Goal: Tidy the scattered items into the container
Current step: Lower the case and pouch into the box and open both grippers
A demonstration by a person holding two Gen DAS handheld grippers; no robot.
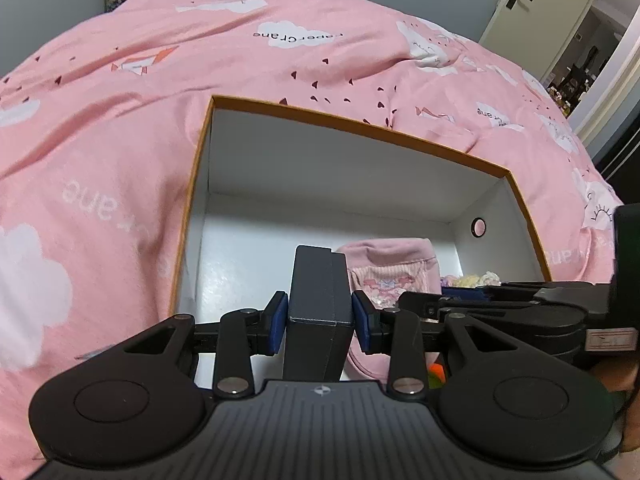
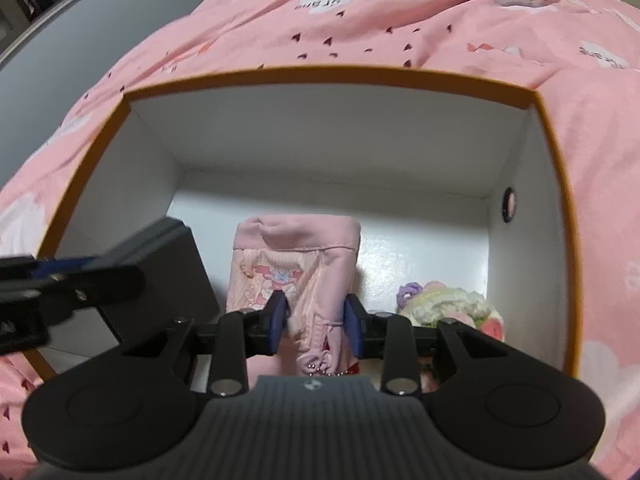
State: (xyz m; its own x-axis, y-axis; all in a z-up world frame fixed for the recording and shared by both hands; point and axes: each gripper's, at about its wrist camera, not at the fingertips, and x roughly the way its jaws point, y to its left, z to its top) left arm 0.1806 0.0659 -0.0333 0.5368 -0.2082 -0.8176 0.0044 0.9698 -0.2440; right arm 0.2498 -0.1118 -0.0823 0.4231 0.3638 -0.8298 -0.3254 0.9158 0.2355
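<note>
The left gripper (image 1: 320, 322) is clamped on a dark grey box (image 1: 318, 312), its blue pads pressing the two narrow sides. The box stands with its long axis pointing away toward 12 o'clock, hanging over the left half of the open cardboard box (image 1: 352, 126) on the pink bedspread (image 1: 100, 128). The right gripper (image 2: 316, 320) holds a pink pouch (image 2: 296, 264), pinched near its lower end, long axis also toward 12 o'clock, over the middle of the container floor. A crocheted flower bundle (image 2: 452, 304) already lies inside at about 3 o'clock from the pouch. Both held items sit above bare floor, so each likely needs only lowering and releasing; the two grippers are close side by side.
</note>
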